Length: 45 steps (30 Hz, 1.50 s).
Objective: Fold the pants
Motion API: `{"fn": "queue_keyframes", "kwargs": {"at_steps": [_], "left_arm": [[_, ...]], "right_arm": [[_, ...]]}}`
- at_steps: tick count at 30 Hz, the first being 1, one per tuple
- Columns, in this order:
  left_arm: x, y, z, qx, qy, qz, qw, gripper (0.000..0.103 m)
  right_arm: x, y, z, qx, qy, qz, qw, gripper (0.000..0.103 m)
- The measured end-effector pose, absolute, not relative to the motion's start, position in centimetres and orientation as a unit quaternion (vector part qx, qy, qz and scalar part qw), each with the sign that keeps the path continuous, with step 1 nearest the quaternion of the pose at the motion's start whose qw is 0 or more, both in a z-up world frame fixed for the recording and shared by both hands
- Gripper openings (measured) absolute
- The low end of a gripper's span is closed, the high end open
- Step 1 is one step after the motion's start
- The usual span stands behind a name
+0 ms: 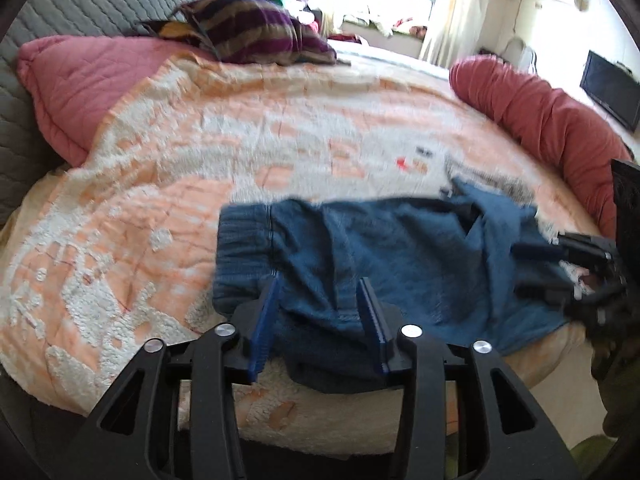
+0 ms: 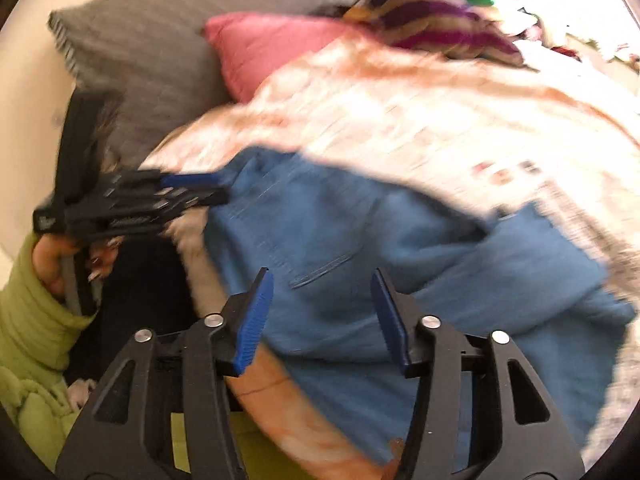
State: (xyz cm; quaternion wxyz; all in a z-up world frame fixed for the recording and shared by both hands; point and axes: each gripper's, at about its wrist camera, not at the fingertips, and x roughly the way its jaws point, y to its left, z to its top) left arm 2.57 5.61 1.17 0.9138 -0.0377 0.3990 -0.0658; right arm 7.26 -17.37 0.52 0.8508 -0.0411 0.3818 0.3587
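Left wrist view: the left gripper (image 1: 322, 286), ribbed blue pads spread, straddles a fold of the soft blue pants (image 1: 384, 252), which lie rumpled at the near edge of the fuzzy peach-and-white blanket (image 1: 224, 152); the ribbed waistband points left. Right wrist view: the right gripper (image 2: 322, 284) hangs spread over the pants (image 2: 360, 240), blurred.

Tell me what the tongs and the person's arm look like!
Both tongs, the left tongs and the right tongs, match: black angular plastic frames with triangle-shaped holes and round silver bolts. Their two fingers wear bright blue ribbed pads. No cables show. The person's left hand comes out of a puffy lime-green sleeve and seems to have painted nails.
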Motion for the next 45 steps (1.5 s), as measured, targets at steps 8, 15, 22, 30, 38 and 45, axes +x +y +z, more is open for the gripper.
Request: {"fn": "queue_keyframes", "kwargs": {"at_steps": [8, 15, 22, 30, 38, 45], "left_arm": [[2.8, -0.3, 3.8, -0.03, 0.385, -0.146, 0.911, 0.056], [5.3, -6.8, -0.3, -0.038, 0.443, -0.228, 0.866, 0.054], [7.1, -9.7, -4.5, -0.046, 0.485, -0.236, 0.841, 0.04], [6.8, -9.8, -5.0, -0.055, 0.481, -0.242, 0.841, 0.014], [6.7, -9.3, -4.1, -0.042, 0.462, -0.236, 0.854, 0.014], [6.5, -9.0, -2.9, 0.01, 0.439, -0.239, 0.866, 0.002]], "right_arm": [[16.4, -22.9, 1.5, -0.032, 0.409, 0.263, 0.873, 0.059], [24.3, -22.8, -0.8, -0.071, 0.445, 0.236, 0.861, 0.063], [29.8, -22.5, -4.8, -0.081, 0.488, 0.208, 0.844, 0.063], [29.0, -24.5, -4.1, -0.031, 0.472, 0.256, 0.843, 0.012], [19.4, -34.6, 4.4, 0.066, 0.368, 0.263, 0.889, 0.006], [7.8, -40.6, 6.2, 0.093, 0.335, 0.25, 0.903, 0.004]]}}
